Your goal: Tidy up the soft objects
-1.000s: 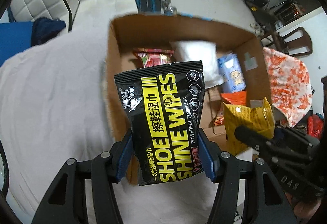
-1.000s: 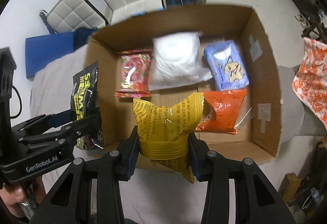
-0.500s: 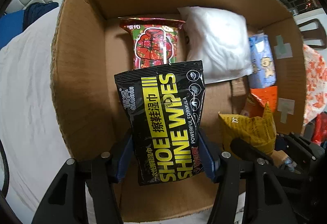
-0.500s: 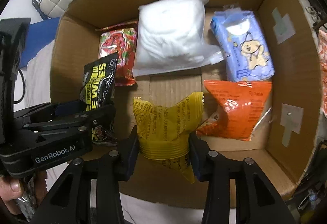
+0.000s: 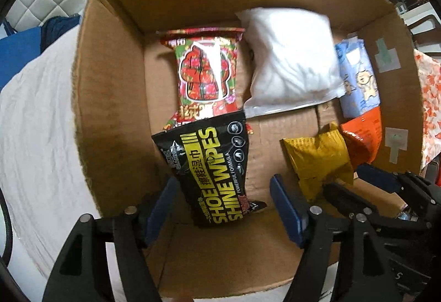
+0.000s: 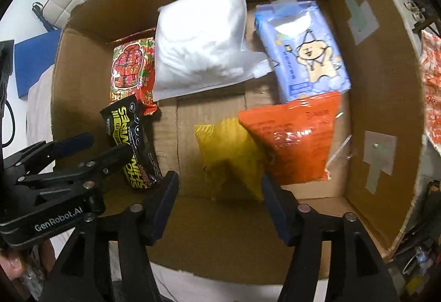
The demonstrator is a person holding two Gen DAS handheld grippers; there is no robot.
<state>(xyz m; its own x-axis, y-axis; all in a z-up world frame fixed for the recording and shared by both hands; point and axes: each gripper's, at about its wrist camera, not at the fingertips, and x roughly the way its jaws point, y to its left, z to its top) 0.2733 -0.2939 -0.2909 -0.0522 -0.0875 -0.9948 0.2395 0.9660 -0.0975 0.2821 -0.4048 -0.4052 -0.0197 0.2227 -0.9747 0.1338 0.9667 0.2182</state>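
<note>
Glossy black shoe-wipes pack [image 5: 212, 169] and crumpled yellow pouch [image 6: 231, 158] lie in the cardboard box [image 5: 110, 98], each hand-held gripper [image 5: 223, 208] [image 6: 217, 200] spread wide, holding nothing.

- cardboard box [image 5: 110, 98]: matt brown corrugated cardboard
- black wipes pack [image 5: 212, 164]: glossy plastic film
- yellow pouch [image 6: 231, 158], orange pouch [image 6: 292, 136]: shiny crinkled plastic
- white bag [image 6: 201, 45]: soft clear plastic
- gripper fingers [image 5: 286, 211]: matt blue pads
</note>
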